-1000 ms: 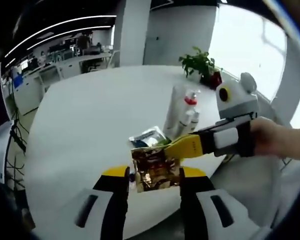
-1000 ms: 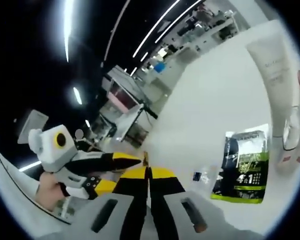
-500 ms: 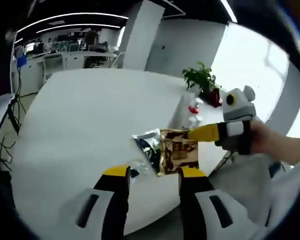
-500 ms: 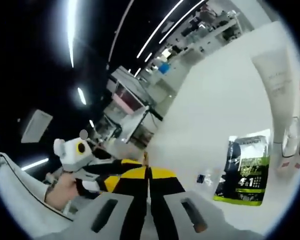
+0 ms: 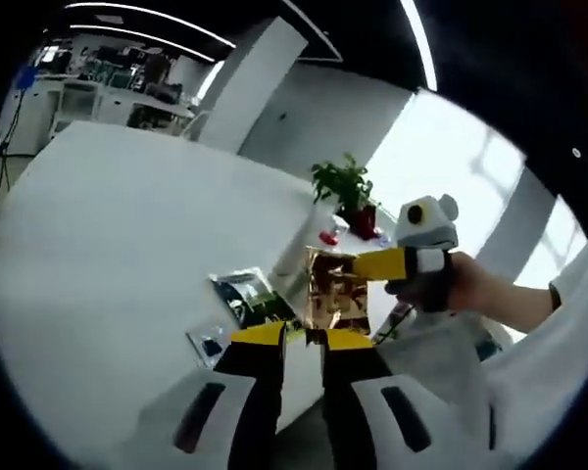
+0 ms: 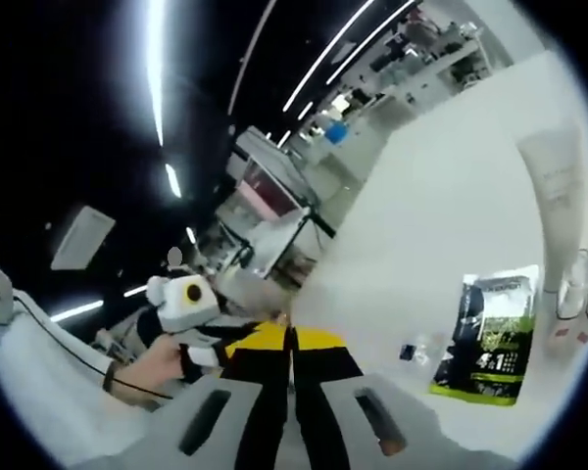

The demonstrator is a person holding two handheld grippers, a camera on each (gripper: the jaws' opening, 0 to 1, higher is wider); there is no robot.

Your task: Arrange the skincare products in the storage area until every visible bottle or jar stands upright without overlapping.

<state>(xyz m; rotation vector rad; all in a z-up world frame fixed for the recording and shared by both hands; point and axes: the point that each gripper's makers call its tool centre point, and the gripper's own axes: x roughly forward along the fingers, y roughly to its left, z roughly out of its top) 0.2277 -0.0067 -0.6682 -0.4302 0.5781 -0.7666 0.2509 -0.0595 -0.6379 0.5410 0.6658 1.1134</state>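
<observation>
Gold sachet [image 5: 335, 294] pinched in my right gripper [image 5: 365, 265], held above the worktop [image 5: 108, 245].
My left gripper [image 5: 299, 338] looks clenched, empty; tubes [image 6: 561, 211] stand at 3 o'clock. A loose pinch drops the sachet onto the green pack [image 6: 490, 333].

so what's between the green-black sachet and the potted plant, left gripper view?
In the left gripper view, the gold foil sachet held by the right tongs and a red-capped bottle lie between the green-black sachet and the potted plant.

White tube [image 6: 559, 211] cut by frame edge; gold sachet [image 5: 335, 292] print unreadable (glare).
</observation>
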